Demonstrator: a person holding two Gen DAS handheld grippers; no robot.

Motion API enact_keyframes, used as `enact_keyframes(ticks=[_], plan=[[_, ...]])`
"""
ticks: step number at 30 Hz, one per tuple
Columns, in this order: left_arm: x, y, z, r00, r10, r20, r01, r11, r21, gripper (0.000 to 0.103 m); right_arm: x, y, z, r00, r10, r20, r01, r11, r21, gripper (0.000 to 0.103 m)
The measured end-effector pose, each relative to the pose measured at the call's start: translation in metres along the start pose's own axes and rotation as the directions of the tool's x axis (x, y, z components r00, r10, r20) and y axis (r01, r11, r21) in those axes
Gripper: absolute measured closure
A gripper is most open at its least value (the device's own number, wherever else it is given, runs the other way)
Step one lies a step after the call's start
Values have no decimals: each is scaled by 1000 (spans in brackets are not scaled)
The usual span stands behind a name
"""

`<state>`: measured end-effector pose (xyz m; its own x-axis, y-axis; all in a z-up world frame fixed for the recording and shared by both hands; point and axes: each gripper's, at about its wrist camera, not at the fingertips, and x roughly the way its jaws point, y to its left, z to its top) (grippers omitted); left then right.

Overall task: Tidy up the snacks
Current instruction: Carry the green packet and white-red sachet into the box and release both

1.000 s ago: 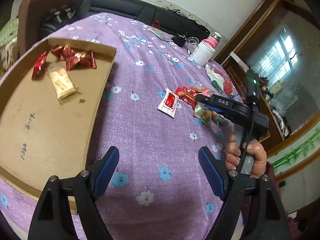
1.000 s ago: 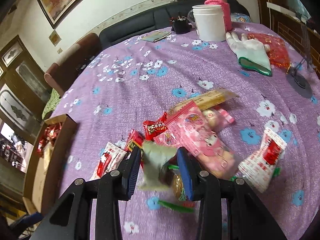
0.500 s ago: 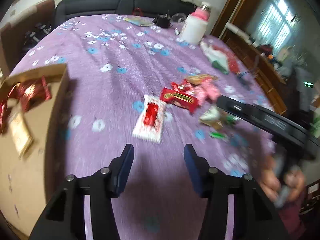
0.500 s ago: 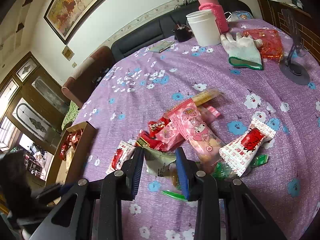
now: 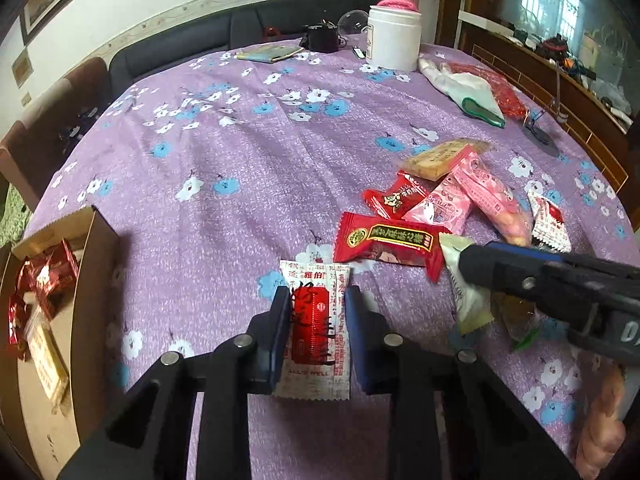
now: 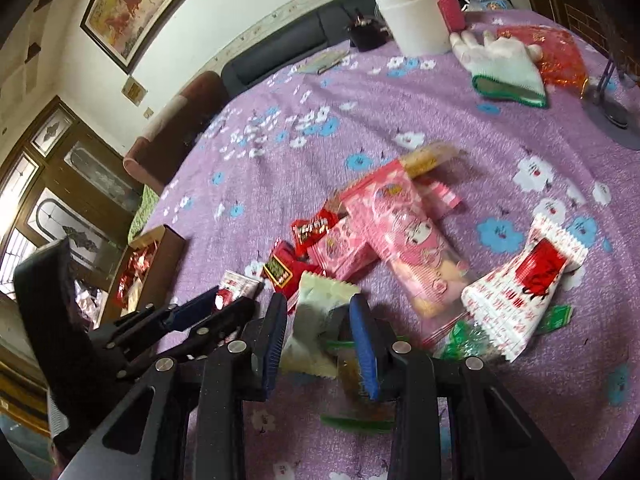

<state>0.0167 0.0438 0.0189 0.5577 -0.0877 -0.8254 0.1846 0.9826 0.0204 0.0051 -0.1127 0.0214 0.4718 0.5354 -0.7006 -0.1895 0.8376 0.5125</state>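
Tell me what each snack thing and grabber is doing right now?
left gripper: jaws closing, white-and-red packet between them.
white-and-red packet: flat on the cloth.
right gripper: holding the pale green packet.
pale green packet: pinched, partly crumpled.
cardboard box: open, some snacks inside.
white tub: upright, lid on.

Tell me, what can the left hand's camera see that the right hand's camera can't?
Only the left wrist view shows the person's hand and the pale bars inside the cardboard box.

Only the right wrist view shows the framed painting on the wall.

Both show the white tub, the glove and the pink packets. Both also show the left gripper closing around a red-and-white packet, and the right gripper shut on a pale green packet.
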Motion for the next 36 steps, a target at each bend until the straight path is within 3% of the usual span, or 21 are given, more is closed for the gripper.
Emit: enact_keyframes(ticks=[8,10,19,21,24,27,32,36], plan=[[-25,18,-16,997,-78,28,80,994,-74,78,9,19,-10,995,-100,8,100,989,-112,69],[-30,21,-20,995,-93,34,96,991,-95,78,9,18,-11,994,-112,14,113,987,-111,77],[-78,45,-49,975,-188,118,208,959,-194,77,-19,13,-7,994,-37,105,42,998,-51,80],[-92,55,-55,973,-179,145,206,957,-203,77,-20,13,-8,993,-30,110,36,998,-48,80],[-112,82,-65,976,-105,190,150,959,-240,77,-18,11,-9,994,-17,107,20,999,-31,80],[-127,121,-77,976,-56,211,123,939,-322,77,-17,10,-10,994,-21,107,24,999,-28,79],[-138,174,-102,980,1,197,81,910,-407,77,-6,9,-16,995,-72,72,74,997,-25,80],[-138,207,-115,987,34,158,40,897,-441,77,-15,24,-18,987,-119,112,127,990,-61,80]])
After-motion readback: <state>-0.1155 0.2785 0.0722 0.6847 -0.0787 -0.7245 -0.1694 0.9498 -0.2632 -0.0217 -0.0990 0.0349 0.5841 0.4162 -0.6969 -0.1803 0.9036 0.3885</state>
